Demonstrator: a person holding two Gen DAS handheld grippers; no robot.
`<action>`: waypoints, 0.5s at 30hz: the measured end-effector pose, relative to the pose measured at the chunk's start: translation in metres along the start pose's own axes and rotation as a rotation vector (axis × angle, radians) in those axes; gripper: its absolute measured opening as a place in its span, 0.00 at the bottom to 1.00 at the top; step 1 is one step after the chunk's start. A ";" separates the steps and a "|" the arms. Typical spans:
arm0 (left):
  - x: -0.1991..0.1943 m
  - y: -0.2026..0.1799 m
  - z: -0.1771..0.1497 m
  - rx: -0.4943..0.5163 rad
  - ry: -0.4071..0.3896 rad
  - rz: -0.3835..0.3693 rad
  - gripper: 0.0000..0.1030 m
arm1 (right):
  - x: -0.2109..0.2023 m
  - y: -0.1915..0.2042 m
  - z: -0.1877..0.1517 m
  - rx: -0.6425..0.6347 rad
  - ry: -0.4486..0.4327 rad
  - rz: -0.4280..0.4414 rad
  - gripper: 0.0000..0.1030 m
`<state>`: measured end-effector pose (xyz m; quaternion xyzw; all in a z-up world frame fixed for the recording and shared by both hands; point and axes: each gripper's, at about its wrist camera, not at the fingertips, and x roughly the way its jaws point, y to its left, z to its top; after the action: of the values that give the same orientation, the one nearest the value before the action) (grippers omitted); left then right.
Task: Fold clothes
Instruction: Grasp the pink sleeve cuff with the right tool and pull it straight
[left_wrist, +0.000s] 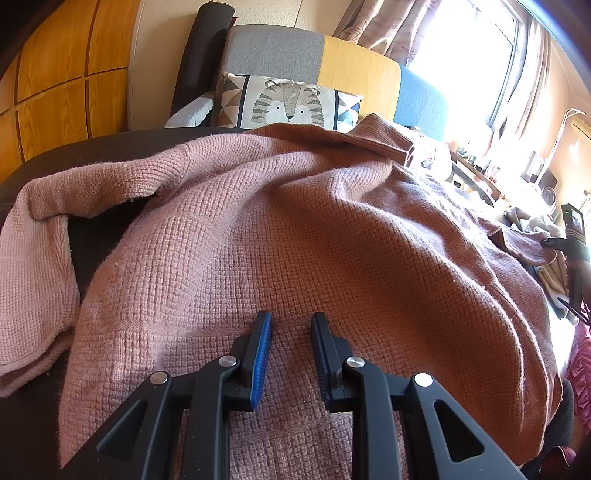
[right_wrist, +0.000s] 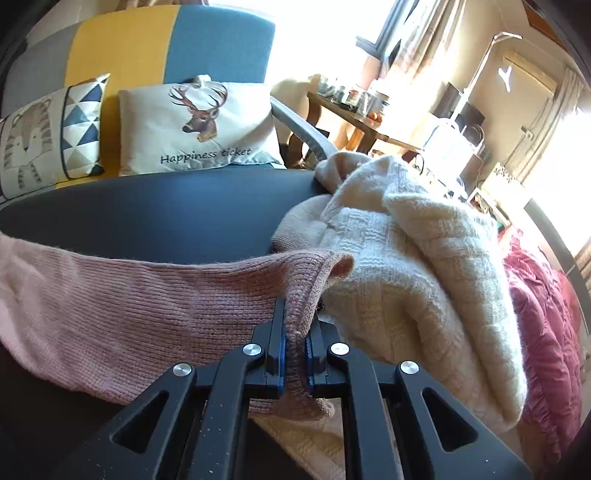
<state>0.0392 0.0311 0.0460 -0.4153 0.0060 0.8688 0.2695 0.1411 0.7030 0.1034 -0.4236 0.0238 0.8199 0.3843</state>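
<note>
My right gripper (right_wrist: 295, 334) holds the ribbed edge of the pink sweater (right_wrist: 122, 306) pinched tight between its two pads, so the knit stands up in a narrow fold between the fingers. My left gripper (left_wrist: 291, 332) rests over the body of the same pink sweater (left_wrist: 295, 229), with the jaws only a little apart; the knit lies under and between the fingers, but I cannot tell if the pads press on it. The sweater is spread across the dark table (right_wrist: 166, 210), one sleeve (left_wrist: 37, 266) hanging to the near left in the left wrist view. Just to the right of my right gripper, a cream knit garment (right_wrist: 424, 258) lies in a heap, touching the pink edge, and it crowds that side. Further right there is a crimson quilted cloth (right_wrist: 546, 332). Beyond the table stands a sofa (right_wrist: 218, 40) with grey, yellow and blue panels; on it lean a tiger cushion (left_wrist: 288, 103) and a deer cushion (right_wrist: 199, 125) with the words "Happiness ticket". On the far right a wooden side table (right_wrist: 362, 118) carries small jars, too blurred to name. Behind it are curtains (left_wrist: 384, 26) and a very bright window (left_wrist: 465, 40). On the far left of the left wrist view is a wooden panelled cabinet (left_wrist: 55, 74).
</note>
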 end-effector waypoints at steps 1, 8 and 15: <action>0.000 0.000 0.000 0.000 0.000 -0.001 0.21 | 0.004 -0.001 0.000 0.008 0.006 -0.002 0.08; -0.001 0.001 0.000 -0.005 0.000 -0.007 0.21 | 0.014 0.006 0.011 -0.025 -0.008 -0.017 0.08; -0.001 0.002 0.000 -0.010 -0.003 -0.013 0.21 | 0.035 0.010 0.027 -0.048 0.003 -0.032 0.08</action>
<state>0.0388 0.0288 0.0459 -0.4155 -0.0016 0.8675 0.2733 0.1041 0.7266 0.0929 -0.4343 -0.0022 0.8134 0.3871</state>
